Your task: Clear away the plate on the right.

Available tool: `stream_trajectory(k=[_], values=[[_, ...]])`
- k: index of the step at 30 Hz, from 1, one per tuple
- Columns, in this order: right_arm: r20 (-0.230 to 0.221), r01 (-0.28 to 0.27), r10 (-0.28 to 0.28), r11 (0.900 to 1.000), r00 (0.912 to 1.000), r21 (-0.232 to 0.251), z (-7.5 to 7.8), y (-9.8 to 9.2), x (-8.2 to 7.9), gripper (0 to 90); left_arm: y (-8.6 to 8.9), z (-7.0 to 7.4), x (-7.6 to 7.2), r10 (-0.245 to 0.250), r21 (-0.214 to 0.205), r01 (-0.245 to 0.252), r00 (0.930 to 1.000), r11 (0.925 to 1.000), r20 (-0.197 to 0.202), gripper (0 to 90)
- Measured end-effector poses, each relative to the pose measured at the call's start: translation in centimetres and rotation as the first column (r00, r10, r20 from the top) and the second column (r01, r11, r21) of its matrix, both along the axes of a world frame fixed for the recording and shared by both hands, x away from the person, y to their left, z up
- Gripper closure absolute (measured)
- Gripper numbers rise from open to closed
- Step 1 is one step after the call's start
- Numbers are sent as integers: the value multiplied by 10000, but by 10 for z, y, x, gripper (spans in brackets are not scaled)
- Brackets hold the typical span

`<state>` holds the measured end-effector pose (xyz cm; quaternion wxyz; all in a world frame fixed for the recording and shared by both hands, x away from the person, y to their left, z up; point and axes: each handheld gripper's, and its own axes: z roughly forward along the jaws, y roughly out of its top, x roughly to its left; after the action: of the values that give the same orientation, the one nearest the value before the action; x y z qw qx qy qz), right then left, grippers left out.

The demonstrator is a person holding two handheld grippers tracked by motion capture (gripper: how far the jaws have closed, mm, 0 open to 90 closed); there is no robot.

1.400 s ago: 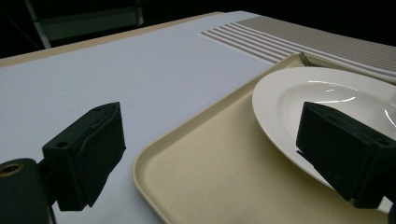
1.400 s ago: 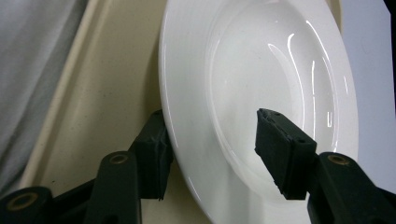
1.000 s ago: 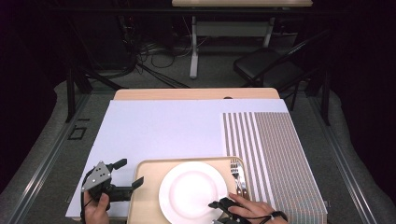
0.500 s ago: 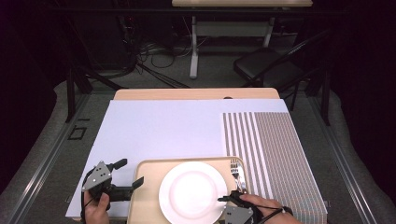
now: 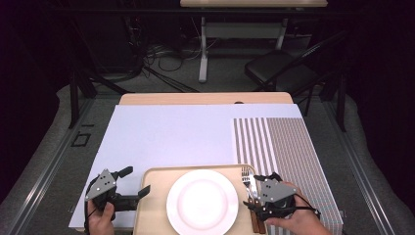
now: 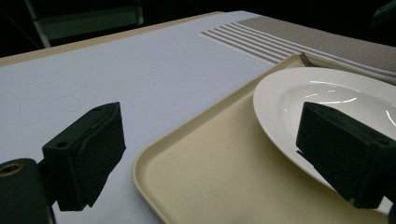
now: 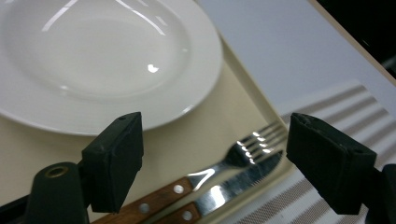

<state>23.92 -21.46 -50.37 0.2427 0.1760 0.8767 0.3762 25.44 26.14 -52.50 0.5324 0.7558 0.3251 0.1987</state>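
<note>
The broad pale-lilac covered surface (image 5: 166, 142) stretches far from us, with a grey-and-white striped woven placemat (image 5: 288, 156) laid along its right side. At the near edge sits a beige rectangular plastic tray (image 5: 156, 196), and in its middle a round white ceramic plate (image 5: 202, 201), empty and gleaming. On the tray's right strip, just beside the plate, lie a steel fork with a riveted wooden handle (image 7: 219, 168) and a matching wooden-handled steel knife (image 7: 233, 184), side by side, touching or nearly so, tines and blade pointing far.

The right gripper (image 5: 259, 188) hovers over that cutlery, and its jaws have just been opening; they stand wide now with nothing pressed between them, fork and knife lying flat below. The left gripper (image 5: 134, 182) waits at the tray's near-left corner, jaws spread, gripping nothing, one over the surface, the other over the tray.

This looks like laying a place setting, at the cutlery step. Next, I reckon, the right jaws must drop astride one handle only, close firmly, and lift it clear without dragging its neighbour.
</note>
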Motion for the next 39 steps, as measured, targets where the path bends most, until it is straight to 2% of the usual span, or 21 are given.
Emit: stream_trajectory(k=[2,4,6,9,10,11,12,14,16,20,21,23,24,25,26,28,30,33,34,35,39], values=[[60,728,-730,9970,9973,262,-2,-6,4,189,0,0,0,1,-41,-1,10000,10000,14,82],[38,1353,-1359,9885,9907,670,-3,-14,8,189,1,0,0,-6,-42,6,10000,10000,7,82],[96,1967,-1986,9755,9800,980,-4,-22,11,179,2,0,0,56,-68,-55,10000,10000,24,82],[-15,2804,-2831,9490,9591,1444,-4,-35,16,154,2,0,0,83,-82,-83,10000,9999,13,82],[-60,3097,-3124,9388,9499,1509,-4,-40,18,151,2,0,0,81,-81,-81,10000,9999,19,82],[-53,3504,-3546,9216,9350,1670,-5,-45,19,144,2,0,0,84,-86,-83,10000,9999,21,82],[-82,3651,-3694,9146,9292,1737,-5,-47,20,143,2,0,0,57,-113,-57,10000,9999,23,82],[-287,4246,-4290,8791,9028,2164,-6,-56,22,124,2,0,0,70,-108,-69,10000,9999,31,82],[-466,4609,-4643,8537,8845,2424,-6,-62,23,72,3,0,0,70,-119,-70,10000,9999,39,82],[-532,5074,-5143,8157,8560,2778,-9,-73,24,6,3,1,0,103,-101,-103,9999,9999,35,82],[-640,5161,-5213,8073,8509,2860,-10,-76,24,0,3,1,0,107,-97,-107,9999,9999,46,82],[-768,5398,-5453,7827,8347,3098,-11,-82,24,0,4,1,0,121,-110,-121,9999,9999,53,82],[-774,5444,-5510,7766,8309,3171,-12,-84,24,0,4,1,0,118,-112,-117,9999,9999,54,82],[-834,5553,-5617,7653,8231,3256,-13,-87,24,0,4,1,0,120,-123,-120,9999,9999,55,82],[-855,5608,-5680,7581,8186,3327,-13,-88,24,0,4,1,0,128,-119,-127,9999,9998,64,82],[-866,5704,-5791,7476,8106,3402,-15,-92,24,0,4,1,0,145,-160,-144,9999,9998,58,82],[-858,5883,-5987,7338,7963,3398,-16,-94,23,0,5,1,0,181,-171,-180,9998,9997,57,82],[-871,6030,-6134,7243,7850,3343,-18,-95,24,0,5,1,0,219,-196,-217,9997,9996,72,82],[-872,6091,-6180,7245,7813,3226,-19,-95,24,0,5,1,0,212,-207,-210,9997,9996,75,82],[-848,6058,-6142,7302,7846,3157,-20,-95,24,0,5,1,0,234,-191,-233,9997,9995,80,82],[-745,6000,-6103,7376,7887,3097,-21,-92,23,0,6,1,0,266,-203,-264,9996,9994,84,82]])
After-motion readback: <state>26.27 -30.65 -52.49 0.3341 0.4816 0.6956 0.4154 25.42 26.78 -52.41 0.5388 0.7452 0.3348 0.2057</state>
